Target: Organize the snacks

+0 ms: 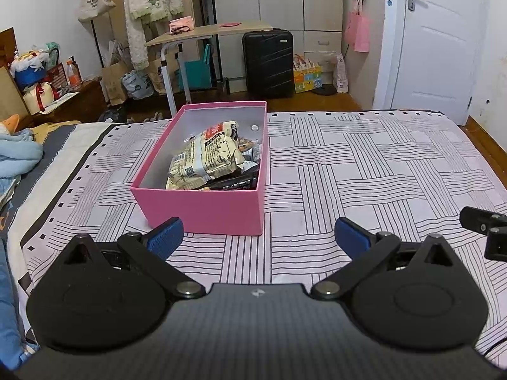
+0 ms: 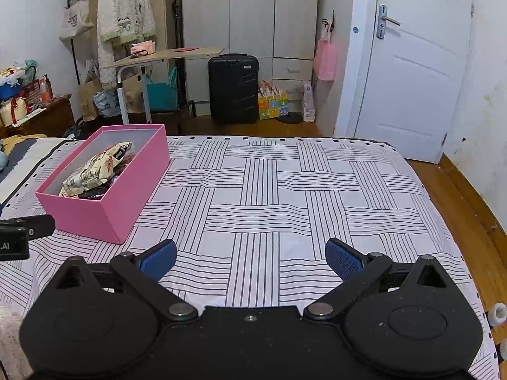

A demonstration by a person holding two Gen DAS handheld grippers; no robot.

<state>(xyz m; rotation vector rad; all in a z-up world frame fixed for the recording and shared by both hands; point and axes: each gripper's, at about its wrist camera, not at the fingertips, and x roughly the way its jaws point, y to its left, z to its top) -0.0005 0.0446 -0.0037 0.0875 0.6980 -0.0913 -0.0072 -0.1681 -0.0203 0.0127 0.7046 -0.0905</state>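
Both grippers are empty, jaws spread wide, hovering low over the bed. Left to right: the pink cardboard box (image 1: pixel 202 171) — rigid, matte, open-topped — already holds the snacks, a crinkled printed packet (image 1: pixel 206 158) atop a glossy black wrapper (image 1: pixel 236 183). The left gripper (image 1: pixel 258 237) faces it; the right gripper (image 2: pixel 250 258) sits over bare striped bedsheet (image 2: pixel 285 190). Likely the stowing is done; no loose snacks show.
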